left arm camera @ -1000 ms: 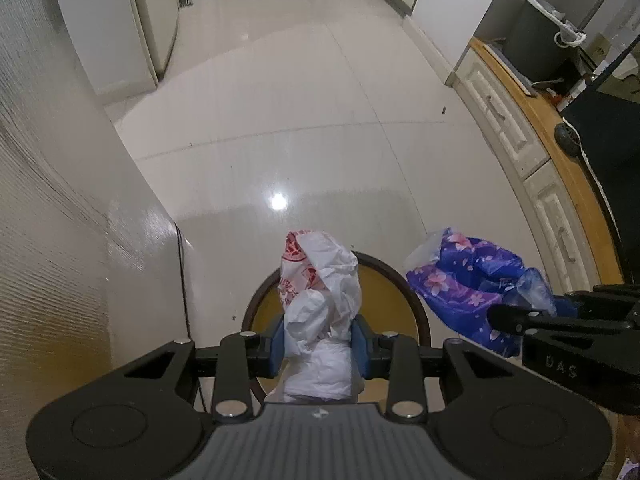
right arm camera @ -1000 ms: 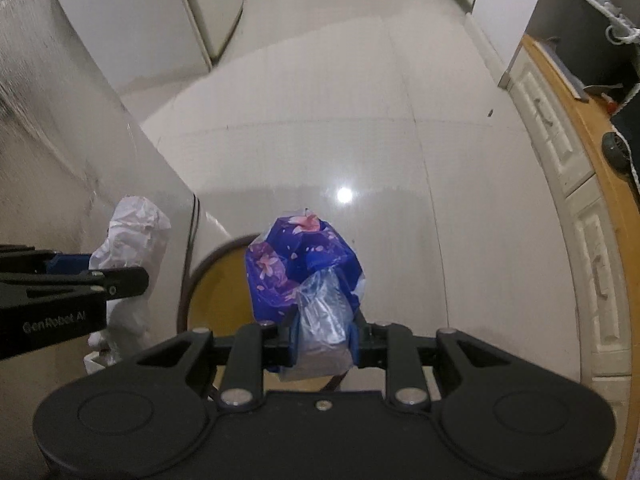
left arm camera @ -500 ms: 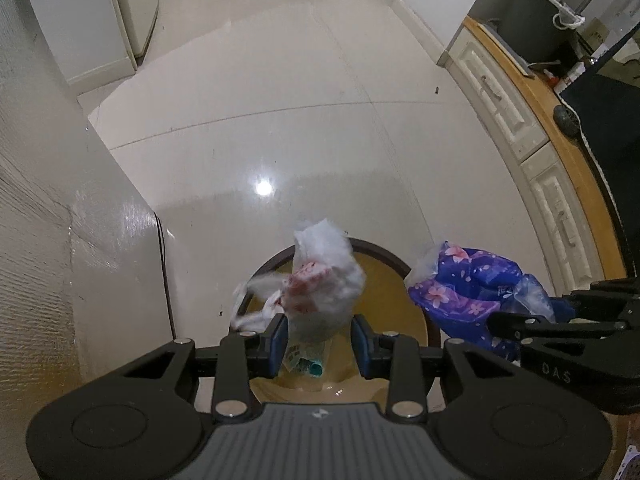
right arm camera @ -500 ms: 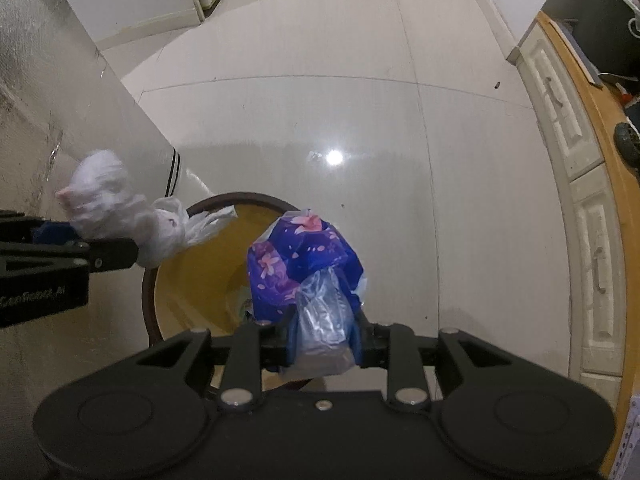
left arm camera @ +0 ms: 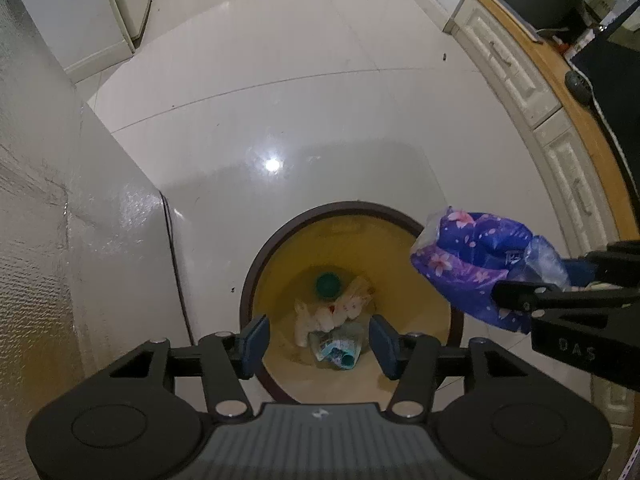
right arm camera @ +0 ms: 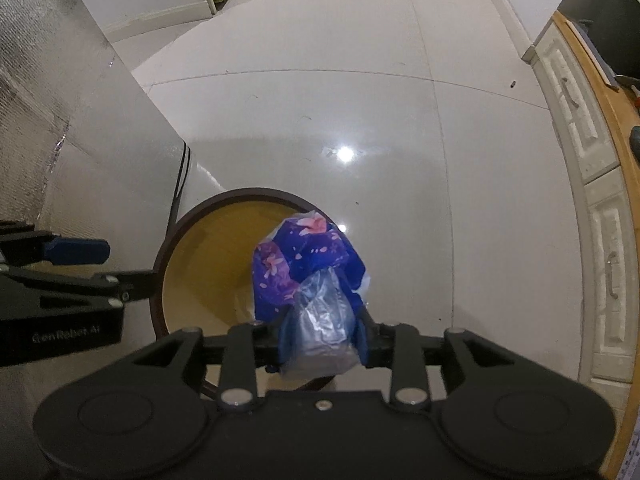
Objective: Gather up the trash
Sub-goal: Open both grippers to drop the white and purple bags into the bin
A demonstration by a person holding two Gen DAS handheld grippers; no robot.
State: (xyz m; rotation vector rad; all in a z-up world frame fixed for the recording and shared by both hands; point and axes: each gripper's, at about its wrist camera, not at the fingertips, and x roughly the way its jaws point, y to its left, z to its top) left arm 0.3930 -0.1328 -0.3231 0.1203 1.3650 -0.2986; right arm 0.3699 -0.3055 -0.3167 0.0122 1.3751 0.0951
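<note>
— Where is the trash relative to the tongs?

— The left gripper (left arm camera: 320,340) is opening with nothing between its blue pads, pointing down into the yellow bin (left arm camera: 424,252). A white crumpled bag (left arm camera: 320,316) lies on the bin floor, just at 12 o'clock of the gap. The right gripper (right arm camera: 322,336) is opening too, though the purple floral bag (right arm camera: 304,268) is pinched there by its clear neck.

— Materials, shape, direction?

— Thin crinkled plastic, bunched into a lump. Its long axis runs from the pads toward 12 o'clock, over the bin's round dark rim at 3 o'clock.
</note>
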